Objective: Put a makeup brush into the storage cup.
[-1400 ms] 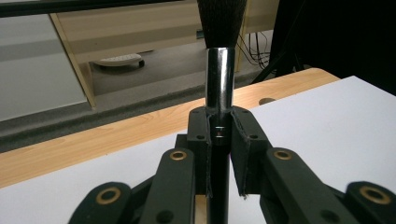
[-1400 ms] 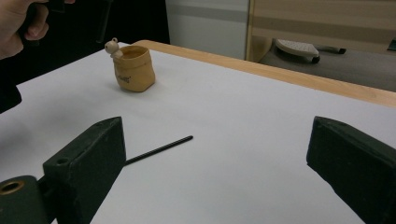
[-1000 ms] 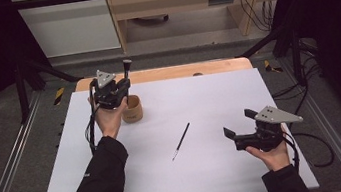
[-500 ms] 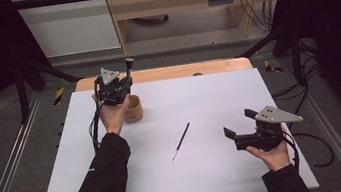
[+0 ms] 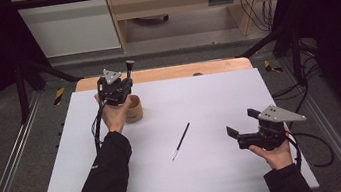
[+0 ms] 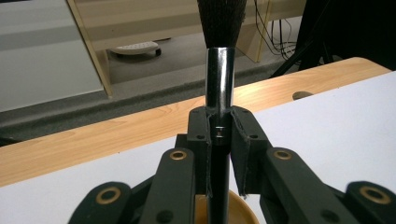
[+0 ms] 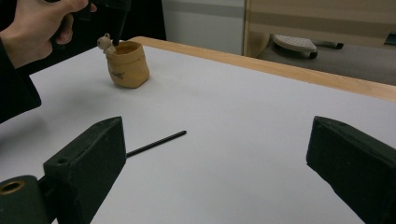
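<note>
At the far left of the sheet: the work in hand is stowing brushes upright in a small tan pot [image 5: 133, 109].
Surface: a white sheet [image 5: 229, 168] over a wooden table [image 5: 215, 66]; the wood shows as a strip along the far edge.
Pot: stands near the sheet's far-left corner, upright, mouth open; a small figure sits on its rim in the right gripper view.
Left gripper [image 6: 219, 135]: jaws clamped tight on a brush [image 6: 219, 79], gripping just below the metal ferrule, bristles up.
Brush position: upright over the pot; in the left gripper view the handle runs down toward the pot's mouth, and in the right gripper view a dark shaft meets the rim. Whether the tip rests on the bottom I cannot tell.
Right gripper [image 5: 245, 128]: jaws spread wide, nothing between them, held above the sheet near its near-right corner, well apart from the pot.
Second brush [image 5: 180, 141]: thin, dark, lying flat and slanted near the middle of the sheet, between the two grippers, touched by neither.
Done, in my judgement: first brush picked up and brought to the pot, about to be seated or just seated.
Left: release of that brush; then pickup and stowing of the thin one.
Progress: roughly the first half, not closed out.
</note>
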